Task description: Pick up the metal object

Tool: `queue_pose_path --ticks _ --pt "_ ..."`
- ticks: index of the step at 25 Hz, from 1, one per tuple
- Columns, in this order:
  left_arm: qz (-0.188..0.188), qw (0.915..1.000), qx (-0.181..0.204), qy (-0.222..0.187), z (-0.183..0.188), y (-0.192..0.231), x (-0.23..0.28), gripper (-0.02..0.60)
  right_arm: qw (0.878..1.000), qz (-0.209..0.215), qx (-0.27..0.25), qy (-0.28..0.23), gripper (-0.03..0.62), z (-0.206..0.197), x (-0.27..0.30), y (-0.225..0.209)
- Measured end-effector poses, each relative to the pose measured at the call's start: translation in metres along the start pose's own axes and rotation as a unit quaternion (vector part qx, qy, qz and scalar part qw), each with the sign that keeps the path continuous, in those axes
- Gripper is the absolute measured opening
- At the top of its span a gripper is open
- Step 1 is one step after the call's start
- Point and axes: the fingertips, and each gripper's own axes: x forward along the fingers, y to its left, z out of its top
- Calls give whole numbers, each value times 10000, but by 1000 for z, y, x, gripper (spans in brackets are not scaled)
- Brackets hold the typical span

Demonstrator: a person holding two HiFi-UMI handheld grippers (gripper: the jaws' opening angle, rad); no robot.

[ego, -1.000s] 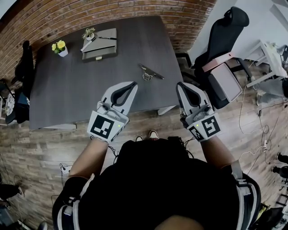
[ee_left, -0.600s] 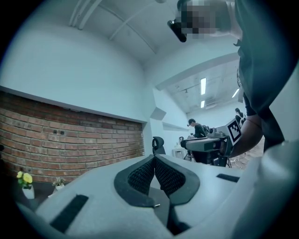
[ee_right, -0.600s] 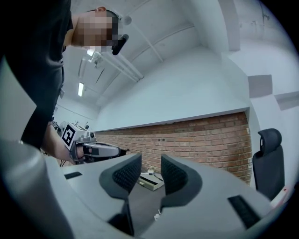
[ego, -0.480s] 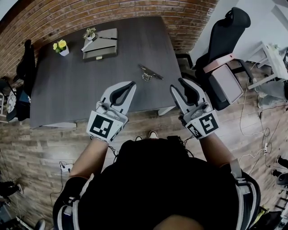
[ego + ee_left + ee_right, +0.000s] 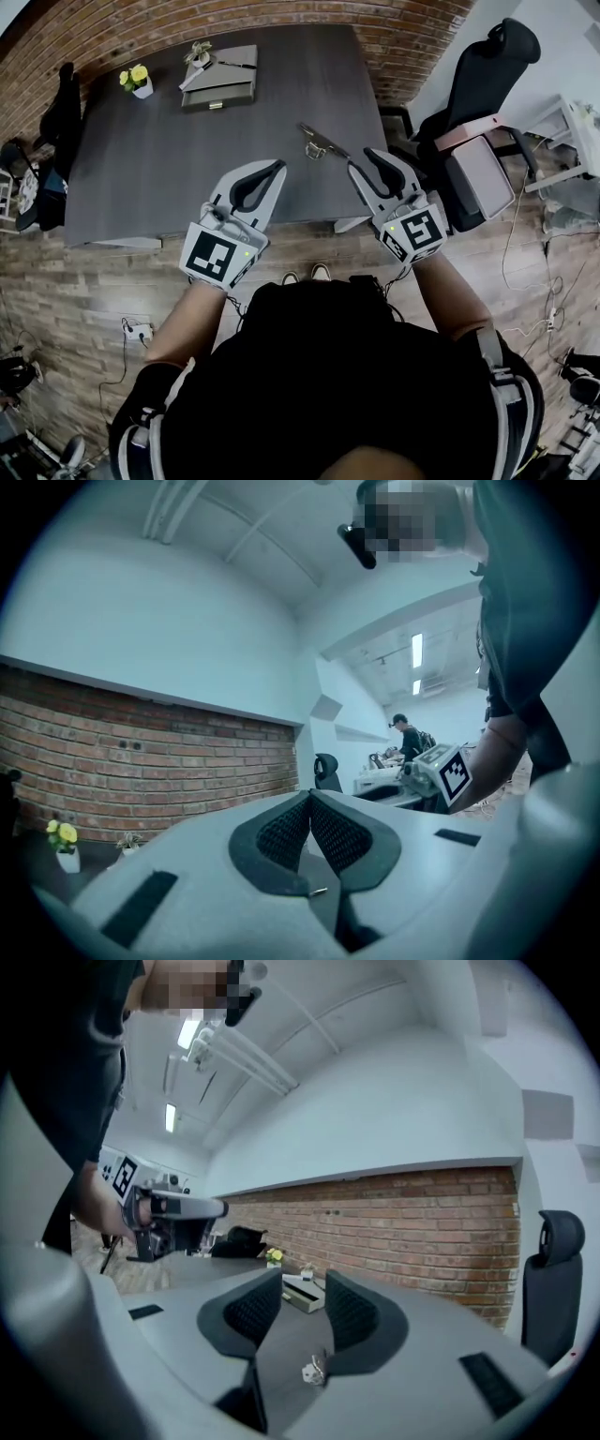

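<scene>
— Since a second ago, our right gripper [image 5: 364, 161] has come forward over the table [image 5: 141, 187], and its jaws, which were together then, are opening now. Our left gripper [image 5: 278, 166] has almost not moved.

— Yes, we see that also. Is something between the right jaws?

— Nothing. In the right gripper view the two pads stand apart with only the table top behind them. The left gripper is closed: in its own view the pads meet at the tips, and it holds nothing. It hangs above the table's near edge.

— And where is the metal object [image 5: 321, 142]?

— It lies flat on the table, towards the right side, not far from the near edge. The right gripper is near it, a little closer to us, but does not touch it.

— Then we judge that we are in the approach step, before any grasp.

— We agree. For the next move we would need to bring the right gripper further over the table and lower it, so that one pad comes on each side of the thin bar, and only then close. The object is low and flat, so the jaws must go down nearly to the table top.

— Can we read any brand or label?

— No. We see only the black-and-white square markers on both grippers; there is no readable writing on the table.
</scene>
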Motion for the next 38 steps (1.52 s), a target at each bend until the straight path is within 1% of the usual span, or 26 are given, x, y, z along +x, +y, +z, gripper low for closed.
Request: queue_pose_path --ticks 5,10,12,14,16,17,20,23,25,27,32,37,38 --pt "137 9999 20 28 -1 5 -5 8 9960 186 -322 808 144 -56 39 -2" --pt "284 9996 15 63 -2 12 -9 8 9867 292 -622 1476 144 -97 70 -13" --pt "345 9992 13 186 -5 16 -13 8 9821 350 -689 1717 144 -112 81 -15" --pt "420 9983 8 408 -9 19 -19 8 9768 425 -780 1950 144 -128 91 -16" --pt "501 9975 -9 502 -12 23 -25 8 9706 524 -899 2169 144 -144 101 -16" --pt "544 9973 -36 488 -12 24 -27 8 9670 583 -953 2290 144 -152 105 -15" --pt "716 9970 -196 221 -9 27 -32 8 9548 748 -1118 2652 144 -176 117 -13" --pt "790 9961 -227 308 -12 31 -38 8 9429 821 -1265 2971 144 -201 127 -15" --pt "820 9958 -222 355 -12 34 -42 8 9362 805 -1328 3153 144 -214 135 -19" --pt "888 9952 -261 310 -8 38 -47 8 9291 791 -1424 3320 144 -225 142 -22" --pt "1080 9929 -366 337 -6 46 -60 8 9145 840 -1651 3597 144 -243 155 -23" --pt "1142 9921 -373 372 -7 48 -65 8 9058 862 -1769 3751 138 -252 160 -22" --pt "1142 9920 -371 382 -7 47 -65 8 9047 840 -1826 3757 127 -253 161 -23"
